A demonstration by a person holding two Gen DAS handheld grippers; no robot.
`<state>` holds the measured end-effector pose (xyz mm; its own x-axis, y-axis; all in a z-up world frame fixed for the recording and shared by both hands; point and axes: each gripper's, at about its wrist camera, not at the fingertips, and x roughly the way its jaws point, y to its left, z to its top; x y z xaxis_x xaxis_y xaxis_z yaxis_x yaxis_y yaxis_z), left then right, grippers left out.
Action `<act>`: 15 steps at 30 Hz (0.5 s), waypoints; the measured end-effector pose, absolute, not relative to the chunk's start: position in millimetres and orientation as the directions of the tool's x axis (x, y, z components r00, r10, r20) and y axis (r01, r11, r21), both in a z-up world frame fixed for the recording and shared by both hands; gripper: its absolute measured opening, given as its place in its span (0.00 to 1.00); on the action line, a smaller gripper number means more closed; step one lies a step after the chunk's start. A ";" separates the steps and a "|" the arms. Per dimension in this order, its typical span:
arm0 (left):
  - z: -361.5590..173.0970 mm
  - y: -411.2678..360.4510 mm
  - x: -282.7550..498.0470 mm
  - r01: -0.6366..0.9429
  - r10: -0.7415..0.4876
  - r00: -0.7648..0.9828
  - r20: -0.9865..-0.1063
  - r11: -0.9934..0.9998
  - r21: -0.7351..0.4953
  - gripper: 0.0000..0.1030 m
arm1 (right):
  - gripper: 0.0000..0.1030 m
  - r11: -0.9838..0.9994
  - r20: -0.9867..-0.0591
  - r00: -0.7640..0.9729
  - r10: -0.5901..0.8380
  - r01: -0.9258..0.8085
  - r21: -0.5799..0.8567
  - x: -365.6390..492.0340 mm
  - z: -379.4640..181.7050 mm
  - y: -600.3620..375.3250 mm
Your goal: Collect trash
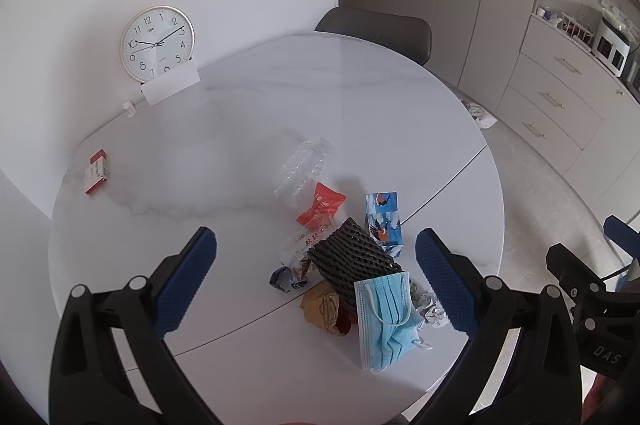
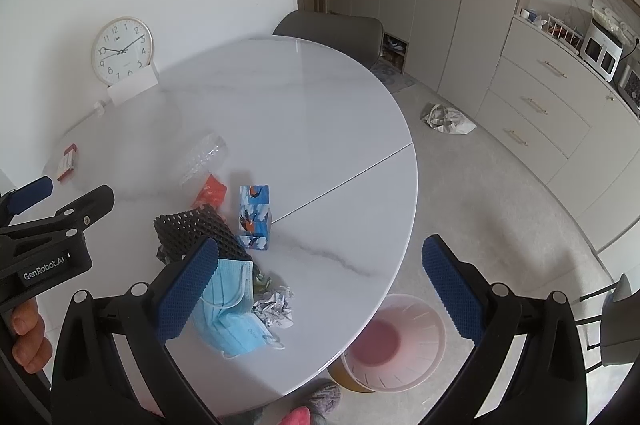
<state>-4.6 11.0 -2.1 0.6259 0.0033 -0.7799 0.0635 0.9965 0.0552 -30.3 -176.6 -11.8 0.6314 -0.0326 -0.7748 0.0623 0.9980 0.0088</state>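
A heap of trash lies near the front of the round white table [image 1: 280, 97]: a blue face mask [image 1: 386, 317], black foam netting [image 1: 352, 257], a blue printed carton [image 1: 384, 221], an orange wrapper [image 1: 320, 205], a clear plastic tray [image 1: 304, 165], brown paper [image 1: 322, 307] and crumpled foil [image 2: 274, 307]. My left gripper [image 1: 316, 279] is open and empty, hovering above the heap. My right gripper [image 2: 320, 285] is open and empty, above the table's front right edge, with the mask [image 2: 232, 317] by its left finger. A pink bin [image 2: 394, 339] stands on the floor under that edge.
A red and white box [image 1: 96, 173] lies at the table's left. A wall clock [image 1: 157, 43] and a white card [image 1: 170, 85] stand at the back. A grey chair [image 1: 376, 33] is behind the table. A crumpled bag [image 2: 446, 119] lies on the floor near the cabinets [image 2: 540, 105].
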 end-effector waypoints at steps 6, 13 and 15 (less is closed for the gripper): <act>0.3 11.0 -5.6 0.065 0.000 0.626 -0.780 0.996 0.053 0.93 | 0.98 0.998 -0.772 0.634 -0.034 0.062 0.007 -34.3 -9.2 -177.9; 1.4 11.1 -6.4 0.066 0.001 0.627 -0.779 0.996 0.054 0.92 | 0.98 0.998 -0.770 0.637 -0.037 0.063 0.004 -36.7 -7.7 -177.5; 1.6 11.6 -6.1 0.066 0.000 0.627 -0.779 0.996 0.053 0.93 | 0.98 0.998 -0.770 0.637 -0.038 0.063 0.004 -36.5 -7.0 -177.4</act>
<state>-6.1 11.6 1.6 0.6274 -0.0004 -0.7787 0.0661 0.9964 0.0527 -36.5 -177.4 -7.0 0.6372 -0.0378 -0.7698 0.0634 0.9980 0.0035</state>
